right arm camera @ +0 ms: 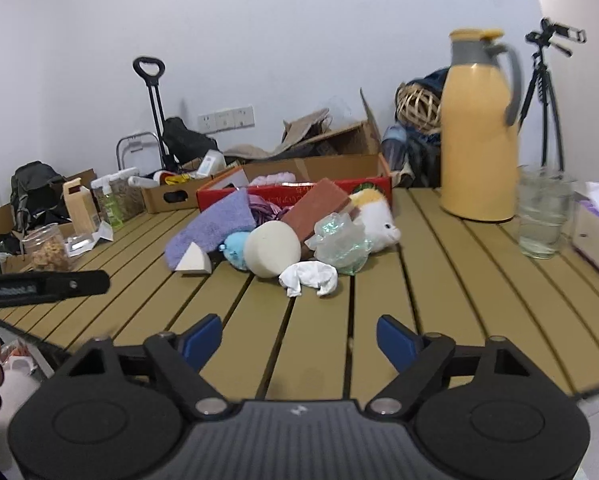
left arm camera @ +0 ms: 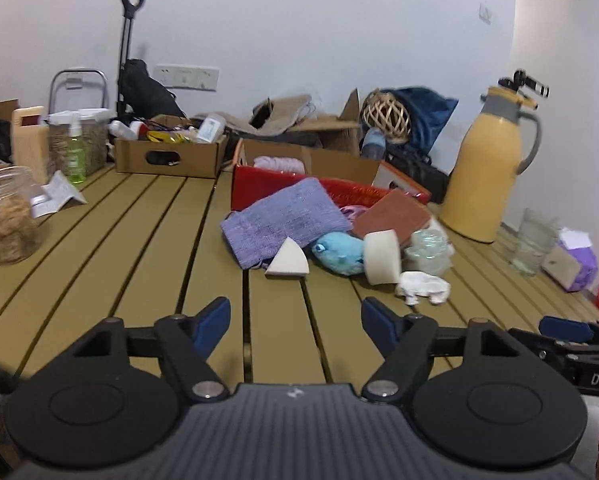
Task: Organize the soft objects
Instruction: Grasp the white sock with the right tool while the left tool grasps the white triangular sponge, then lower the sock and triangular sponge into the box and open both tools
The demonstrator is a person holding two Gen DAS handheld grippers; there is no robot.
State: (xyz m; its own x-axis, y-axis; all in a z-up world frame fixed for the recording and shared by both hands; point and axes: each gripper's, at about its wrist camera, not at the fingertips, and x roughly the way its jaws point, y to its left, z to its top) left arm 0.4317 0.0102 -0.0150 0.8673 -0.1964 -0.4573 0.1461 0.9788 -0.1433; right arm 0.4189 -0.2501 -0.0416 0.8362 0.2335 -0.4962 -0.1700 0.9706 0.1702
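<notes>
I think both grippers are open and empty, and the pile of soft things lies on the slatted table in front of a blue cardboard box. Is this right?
Not quite: the shallow cardboard box behind the pile is red, not blue, as the right wrist view shows. The rest holds: the left gripper and the right gripper are open and empty, and the pile, with its purple terry towel and round cream sponge, lies on the slatted tan table.

The left tongs [left arm camera: 295, 318] carry a matt black body with a ribbed grey-black centre plate bearing a small pale logo, flanked at nine and three o'clock by two round black discs with an inset circle. Black linkage arms pivot on silver round-headed pins and end in blue pads [left arm camera: 213, 320]. The right tongs [right arm camera: 299, 338] are built alike: same ribbed plate, discs, silver pins and blue pads [right arm camera: 395, 340]. Seen from the side, each shows a black bar with white lettering, too blurred to read whole.
</notes>
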